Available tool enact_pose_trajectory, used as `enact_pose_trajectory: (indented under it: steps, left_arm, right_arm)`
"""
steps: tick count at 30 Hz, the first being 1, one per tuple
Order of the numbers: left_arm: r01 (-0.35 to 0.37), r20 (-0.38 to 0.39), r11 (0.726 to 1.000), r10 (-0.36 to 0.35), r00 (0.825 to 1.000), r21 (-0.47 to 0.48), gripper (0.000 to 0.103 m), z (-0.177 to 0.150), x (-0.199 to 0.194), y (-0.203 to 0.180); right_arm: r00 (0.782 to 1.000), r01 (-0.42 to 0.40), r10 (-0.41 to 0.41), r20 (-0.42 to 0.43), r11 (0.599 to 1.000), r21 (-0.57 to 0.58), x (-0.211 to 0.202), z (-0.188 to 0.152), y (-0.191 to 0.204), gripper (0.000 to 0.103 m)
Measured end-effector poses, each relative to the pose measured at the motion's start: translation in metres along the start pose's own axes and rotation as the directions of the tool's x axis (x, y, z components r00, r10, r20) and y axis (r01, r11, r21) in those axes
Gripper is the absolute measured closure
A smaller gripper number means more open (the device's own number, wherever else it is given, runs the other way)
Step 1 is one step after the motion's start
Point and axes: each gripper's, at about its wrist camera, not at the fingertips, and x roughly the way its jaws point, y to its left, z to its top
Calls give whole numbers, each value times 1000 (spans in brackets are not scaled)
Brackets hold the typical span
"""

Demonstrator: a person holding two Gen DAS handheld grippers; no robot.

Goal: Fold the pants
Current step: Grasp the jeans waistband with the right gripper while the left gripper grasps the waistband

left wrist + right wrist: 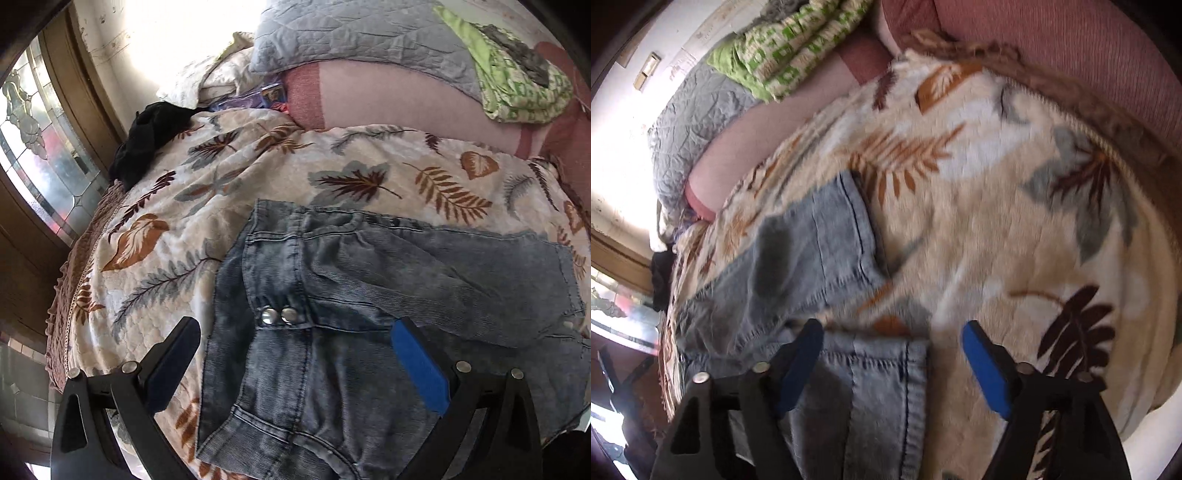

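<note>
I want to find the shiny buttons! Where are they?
In the left wrist view, the two silver snaps sit on the jeans waistband, between the left gripper fingers.

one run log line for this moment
stage: pre-grasp | jeans: flat on leaf blanket | left tongs: open over waistband | right tongs: open over leg hem

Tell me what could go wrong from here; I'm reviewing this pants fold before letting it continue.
1. The right tool is open around only one hem of the jeans; closing may lift a single leg and skew the fold.
2. The plush leaf blanket sits right under that hem and could get pinched too.
3. The left tool is open over the bunched waistband near the snaps, so creases may be folded in.
</note>
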Motion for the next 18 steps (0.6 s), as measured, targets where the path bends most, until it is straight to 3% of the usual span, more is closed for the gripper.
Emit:
enact_pose_trajectory:
  steps: [2, 3, 6, 7, 8, 10, 13, 15, 17, 18]
  left_arm:
    - [18, 18, 1000, -18, 1000, 22, 0, -3, -13, -11]
    - [21, 28, 999, -22, 999, 31, 0, -4, -20, -14]
    - [17, 49, 999, -19, 999, 40, 0, -6, -33, -19]
    - [15, 52, 999, -17, 998, 40, 0, -6, -36, -19]
    - [14, 55, 999, -16, 998, 38, 0, -6, -38, -18]
    - [11, 56, 999, -12, 998, 32, 0, -7, -39, -15]
    - [-8, 51, 1000, 7, 999, 21, 0, -9, -37, -8]
    - [-23, 40, 1000, 23, 999, 4, 0, -10, -32, -2]
    - [-28, 25, 999, 28, 999, -16, 0, -10, -25, 6]
    - [-32, 18, 999, 33, 999, -26, 0, -10, -21, 10]
  right_arm:
    - [999, -29, 29, -41, 999, 15, 13, -10, -5, 45]
    - [997, -43, 44, -65, 999, 18, 19, -16, -5, 46]
    - [999, 26, -28, -42, 998, -63, 23, -28, 7, 52]
    - [998, 56, -59, -34, 995, -86, 23, -29, 11, 72]
    - [997, 69, -73, -32, 993, -100, 23, -29, 13, 80]
    - [995, 92, -94, -14, 988, -126, 22, -27, 19, 82]
    - [981, 192, -183, 65, 967, -168, 13, -21, 30, 82]
    - [976, 193, -175, 129, 971, -142, 4, -13, 32, 82]
    - [952, 274, -247, 181, 951, -142, 9, -10, 36, 86]
    - [943, 317, -293, 160, 937, -149, 22, -8, 35, 85]
